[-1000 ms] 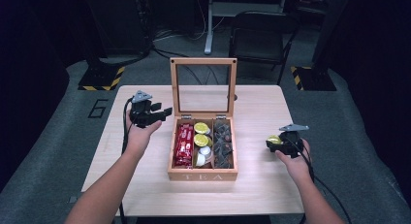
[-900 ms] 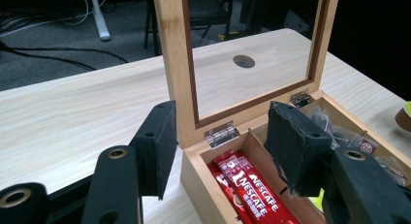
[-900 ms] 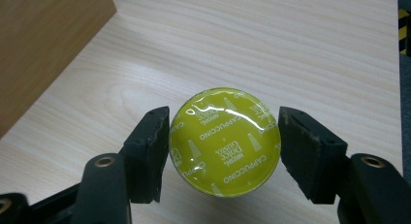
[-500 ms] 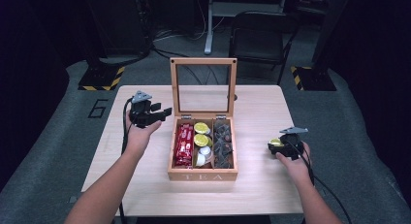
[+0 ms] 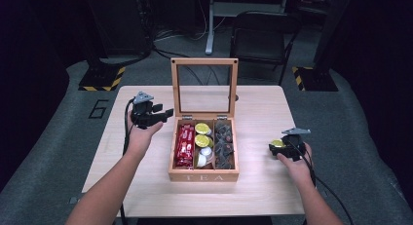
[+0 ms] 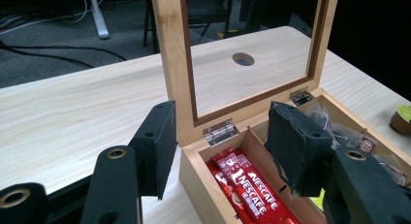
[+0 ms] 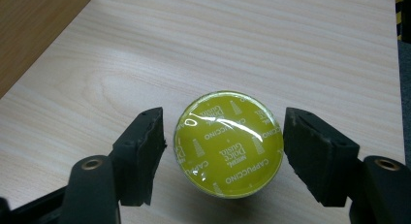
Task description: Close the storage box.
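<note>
R gripper (image 7: 224,158), lower centre of its own view: jaws had just been opening, pads clear of the yellow capsule (image 7: 229,143), which sat lid-up on the table (image 7: 300,49) betw. them. High view: capsule at right, apart from tea box (image 5: 204,175). L gripper (image 5: 152,114) centre-left, jaws part open, empty, beside box lid (image 5: 204,63).

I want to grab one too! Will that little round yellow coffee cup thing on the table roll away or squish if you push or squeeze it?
Probably not roll: the yellow capsule sits flat on the table, foil top up. It likely feels light, being small. The shiny foil looks thin, so poking it could dent it. The right tongs stand beside its round sides with slight gaps; smooth sides might slip.
</note>
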The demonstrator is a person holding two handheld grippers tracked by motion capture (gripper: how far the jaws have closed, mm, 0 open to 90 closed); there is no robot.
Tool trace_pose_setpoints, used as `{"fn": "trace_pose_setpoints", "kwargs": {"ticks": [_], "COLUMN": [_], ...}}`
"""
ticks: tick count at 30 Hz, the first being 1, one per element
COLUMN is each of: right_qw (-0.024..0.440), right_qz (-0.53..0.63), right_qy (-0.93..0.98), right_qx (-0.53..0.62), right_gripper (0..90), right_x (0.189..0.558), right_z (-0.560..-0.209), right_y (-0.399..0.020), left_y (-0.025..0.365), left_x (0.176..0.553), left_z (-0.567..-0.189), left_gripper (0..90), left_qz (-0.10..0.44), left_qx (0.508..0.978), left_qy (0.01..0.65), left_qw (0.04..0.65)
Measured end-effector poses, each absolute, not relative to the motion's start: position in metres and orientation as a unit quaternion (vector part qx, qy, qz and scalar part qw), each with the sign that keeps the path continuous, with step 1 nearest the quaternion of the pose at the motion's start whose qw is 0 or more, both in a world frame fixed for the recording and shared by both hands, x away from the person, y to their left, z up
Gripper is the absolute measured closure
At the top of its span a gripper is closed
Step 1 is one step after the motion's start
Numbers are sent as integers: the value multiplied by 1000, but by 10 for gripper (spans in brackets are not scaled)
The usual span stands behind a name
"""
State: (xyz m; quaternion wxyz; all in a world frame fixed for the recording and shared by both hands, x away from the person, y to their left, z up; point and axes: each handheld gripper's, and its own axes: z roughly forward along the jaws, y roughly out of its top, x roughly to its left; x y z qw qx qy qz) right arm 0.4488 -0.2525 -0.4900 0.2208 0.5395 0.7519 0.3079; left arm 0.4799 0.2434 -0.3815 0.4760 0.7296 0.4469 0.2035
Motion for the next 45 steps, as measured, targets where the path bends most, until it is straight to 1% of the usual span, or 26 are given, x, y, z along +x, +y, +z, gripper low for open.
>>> {"fn": "trace_pose_setpoints", "kwargs": {"ticks": [9,19,25,35,45], "right_qw": [224,242,243,235,221], "right_qz": [314,318,316,332,355], "right_qy": [753,754,764,776,782], "right_qx": [534,521,507,483,462], "right_gripper": [283,280,281,290,306], "right_x": [449,448,450,457,476], "right_z": [-480,-466,-454,-433,-411], "right_y": [-252,-249,-244,-220,-192], "left_y": [243,240,239,242,247], "left_x": [481,481,480,481,486], "left_z": [-383,-381,-380,-381,-382], "left_gripper": [445,442,440,440,440], "left_qz": [203,201,199,200,200], "left_qx": [731,729,730,727,726], "left_qy": [446,446,447,449,452], "left_qw": [475,479,478,480,478]}}
